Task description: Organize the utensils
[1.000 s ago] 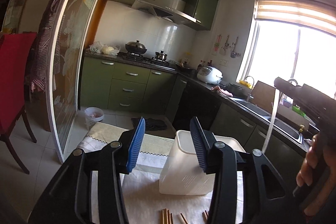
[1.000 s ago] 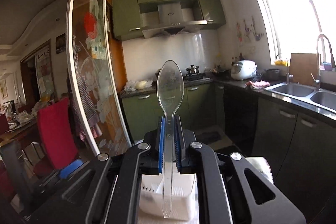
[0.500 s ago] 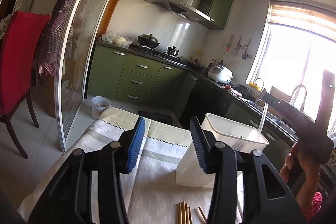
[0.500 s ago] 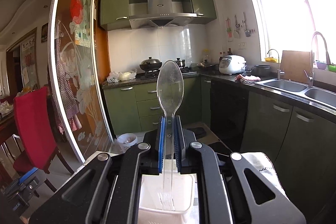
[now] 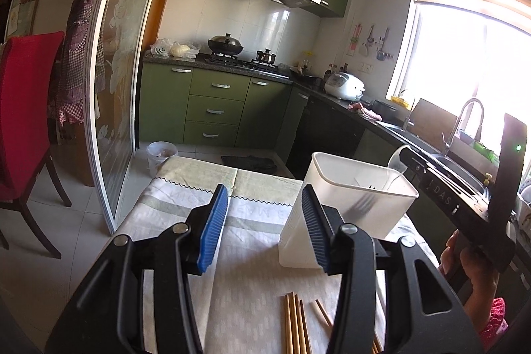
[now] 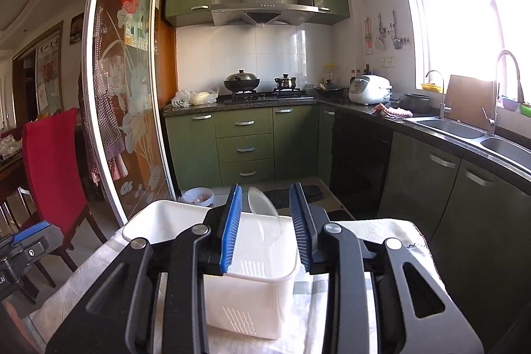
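A white plastic utensil holder (image 5: 348,204) stands on the cloth-covered table (image 5: 252,247); it also shows in the right wrist view (image 6: 252,284). A clear plastic spoon (image 6: 264,213) stands in it, bowl up, leaning; in the left wrist view the spoon (image 5: 395,168) sticks out at the holder's right rim. My right gripper (image 6: 267,231) is open just above the holder, jaws either side of the spoon without touching it. My left gripper (image 5: 262,231) is open and empty, left of the holder. Several wooden chopsticks (image 5: 295,324) lie on the table below it.
The table (image 6: 381,231) ends just past the holder. Green kitchen cabinets (image 6: 245,148), a sink (image 6: 464,128) on the right, a glass sliding door (image 6: 126,108) and a red chair (image 6: 53,161) on the left surround it. A small bin (image 5: 161,155) stands on the floor.
My right gripper opened and let go of the clear spoon, which dropped into the white holder. Both grippers tilted downward toward the table.
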`<state>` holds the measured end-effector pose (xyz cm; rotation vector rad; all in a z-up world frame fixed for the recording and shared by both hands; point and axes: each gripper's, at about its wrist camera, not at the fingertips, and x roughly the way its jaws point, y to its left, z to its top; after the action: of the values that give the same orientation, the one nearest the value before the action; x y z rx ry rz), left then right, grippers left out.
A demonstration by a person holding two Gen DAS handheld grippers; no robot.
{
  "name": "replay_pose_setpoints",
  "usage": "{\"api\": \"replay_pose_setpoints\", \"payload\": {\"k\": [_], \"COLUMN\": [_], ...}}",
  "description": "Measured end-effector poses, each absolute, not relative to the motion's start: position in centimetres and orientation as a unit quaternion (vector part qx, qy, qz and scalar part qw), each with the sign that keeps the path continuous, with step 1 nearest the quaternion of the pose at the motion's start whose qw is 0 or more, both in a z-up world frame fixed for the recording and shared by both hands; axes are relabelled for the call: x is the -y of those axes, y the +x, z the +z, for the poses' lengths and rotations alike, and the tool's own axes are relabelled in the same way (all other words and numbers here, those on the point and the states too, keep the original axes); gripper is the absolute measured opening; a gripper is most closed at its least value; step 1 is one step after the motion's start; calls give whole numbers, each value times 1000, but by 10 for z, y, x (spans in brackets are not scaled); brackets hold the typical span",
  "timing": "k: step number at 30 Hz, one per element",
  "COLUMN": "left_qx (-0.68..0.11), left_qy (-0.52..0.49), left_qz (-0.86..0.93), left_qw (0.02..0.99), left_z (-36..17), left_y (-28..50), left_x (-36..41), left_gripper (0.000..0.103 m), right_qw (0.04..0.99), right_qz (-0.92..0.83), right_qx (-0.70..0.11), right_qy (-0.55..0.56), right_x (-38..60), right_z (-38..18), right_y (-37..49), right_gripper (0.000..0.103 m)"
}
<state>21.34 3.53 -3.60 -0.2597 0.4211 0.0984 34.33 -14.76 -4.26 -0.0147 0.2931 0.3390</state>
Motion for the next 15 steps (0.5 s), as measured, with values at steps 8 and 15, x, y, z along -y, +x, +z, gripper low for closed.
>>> {"api": "replay_pose_setpoints", "payload": {"k": [8, 15], "left_qx": [-297, -450], "left_qy": [-89, -42], "left_qz": [52, 27], "left_qw": [949, 892], "left_z": [-50, -96], "left_y": [210, 231], "left_x": [-21, 1], "left_gripper": [55, 54], "right_qw": [977, 979], "right_qz": [162, 113], "right_qx": [-130, -139], "right_qy": [45, 93], "right_x": [207, 271], "right_z": [-37, -70], "right_y": [296, 270], "right_gripper": [42, 47]}}
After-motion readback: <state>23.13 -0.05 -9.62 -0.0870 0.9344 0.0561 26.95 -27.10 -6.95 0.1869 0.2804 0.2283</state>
